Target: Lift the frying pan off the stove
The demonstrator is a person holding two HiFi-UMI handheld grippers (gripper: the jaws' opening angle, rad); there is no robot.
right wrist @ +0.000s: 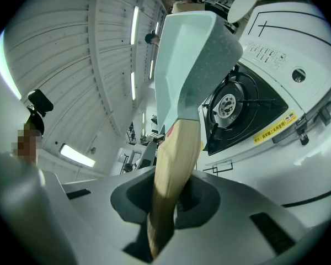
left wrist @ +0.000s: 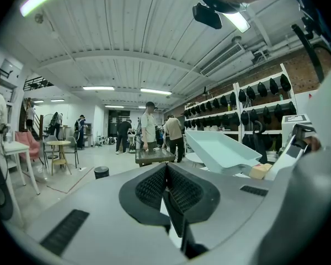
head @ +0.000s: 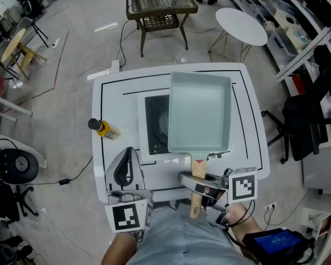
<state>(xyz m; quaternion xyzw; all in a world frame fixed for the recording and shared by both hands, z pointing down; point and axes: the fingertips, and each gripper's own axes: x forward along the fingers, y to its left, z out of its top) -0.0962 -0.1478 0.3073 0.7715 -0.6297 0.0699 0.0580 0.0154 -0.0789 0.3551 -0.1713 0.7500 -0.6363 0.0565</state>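
A pale teal rectangular frying pan [head: 199, 112] hangs tilted above the black stove [head: 156, 125], which is set into a white table [head: 116, 104]. My right gripper [head: 196, 181] is shut on the pan's wooden handle [head: 197, 171] near the table's front edge. In the right gripper view the handle [right wrist: 174, 164] runs up between the jaws to the pan [right wrist: 193, 59], and the bare burner [right wrist: 229, 105] shows beneath it. My left gripper [head: 124, 170] rests at the front left, shut with nothing in it. In the left gripper view its pads [left wrist: 179, 192] meet, and the pan [left wrist: 218, 150] floats off to the right.
A small yellow and black bottle [head: 102, 127] lies at the table's left edge. Beyond the table stand a dark wicker table [head: 160, 1] and a round white table [head: 241, 25]. A black office chair [head: 306, 126] is close on the right. Several people [left wrist: 149, 127] stand in the distance.
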